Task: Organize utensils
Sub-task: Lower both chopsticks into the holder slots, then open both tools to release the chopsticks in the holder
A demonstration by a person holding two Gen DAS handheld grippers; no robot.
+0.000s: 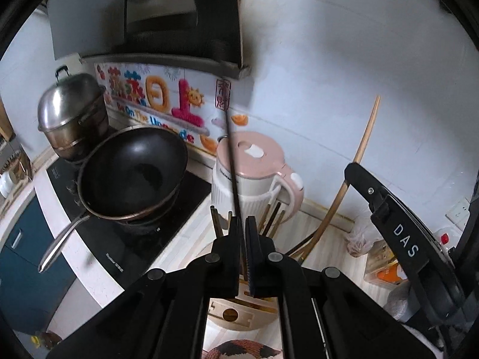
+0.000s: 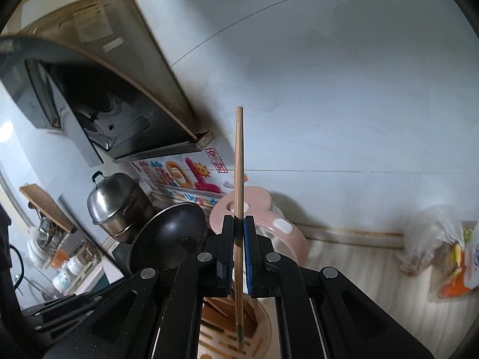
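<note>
The right gripper's body reads "DAS"; the wall sticker [image 1: 155, 104] shows "On The Up", the rest blocked. Left gripper [image 1: 243, 224] is clamped on a dark chopstick [image 1: 230, 137]; right gripper [image 2: 238, 224] on a light wooden chopstick [image 2: 239, 179], both above a partly hidden utensil holder [image 1: 230, 317]. Pink kettle [image 1: 254, 161], wok [image 1: 131, 167] behind.

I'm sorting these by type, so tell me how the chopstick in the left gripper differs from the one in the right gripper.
The dark chopstick in the left gripper is near black and very thin; the bamboo chopstick in the right gripper is pale tan and thicker. The dark one leans left toward its top; the bamboo one stands close to straight. Both are clamped between shut jaws, pointing upward above the counter.
</note>
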